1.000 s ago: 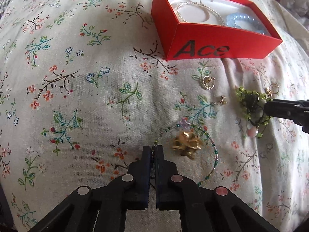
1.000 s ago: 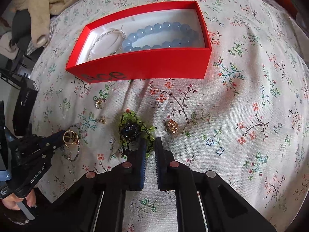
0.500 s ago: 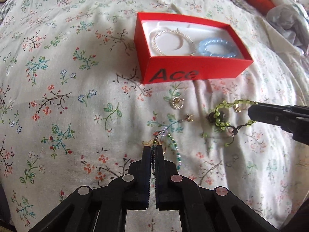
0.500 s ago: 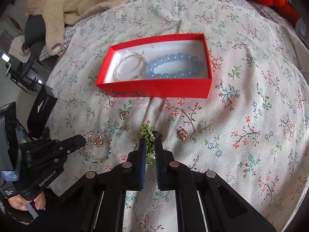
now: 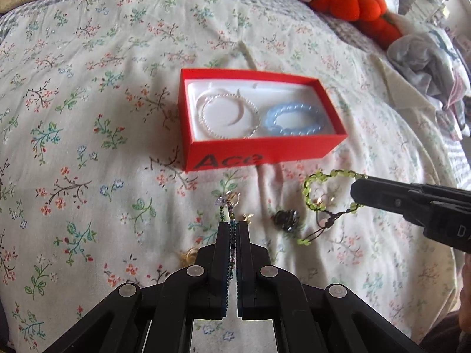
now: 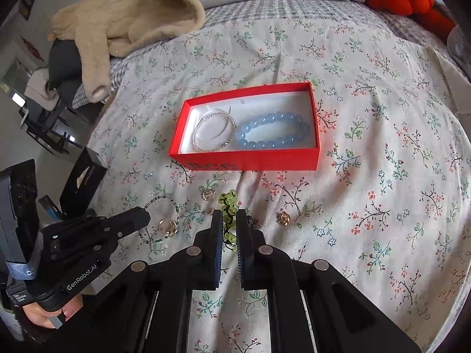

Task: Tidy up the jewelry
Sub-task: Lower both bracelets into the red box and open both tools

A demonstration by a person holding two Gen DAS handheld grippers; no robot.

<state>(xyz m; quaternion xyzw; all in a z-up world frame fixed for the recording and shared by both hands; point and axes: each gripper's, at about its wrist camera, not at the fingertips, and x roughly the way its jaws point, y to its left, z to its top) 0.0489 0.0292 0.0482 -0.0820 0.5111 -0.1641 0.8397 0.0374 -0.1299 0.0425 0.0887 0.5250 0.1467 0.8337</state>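
Observation:
A red box (image 5: 265,151) lies on the floral bedspread and holds a pearl bracelet (image 5: 228,116) and a blue bead bracelet (image 5: 294,119). My left gripper (image 5: 232,225) is shut on a thin green beaded strand (image 5: 232,244), lifted off the cloth. Its loop (image 6: 175,206) hangs from the left gripper (image 6: 144,216) in the right wrist view. My right gripper (image 6: 229,216) is shut on a lime-green bead bracelet (image 6: 228,201). That bracelet (image 5: 309,188) dangles from the right gripper (image 5: 357,189), with a dark charm (image 5: 287,219) below.
Small gold pieces lie loose in front of the box: one (image 6: 208,195) near its front wall, another (image 6: 283,218) to the right. A beige fleece (image 6: 132,14), an orange plush (image 5: 347,3) and grey clothes (image 5: 426,58) edge the bed. A black box (image 6: 85,176) stands at left.
Both grippers have risen, lifting the thin beaded strand and the lime-green bracelet off the bedspread. The red box now looks smaller and farther below. Both stay shut.

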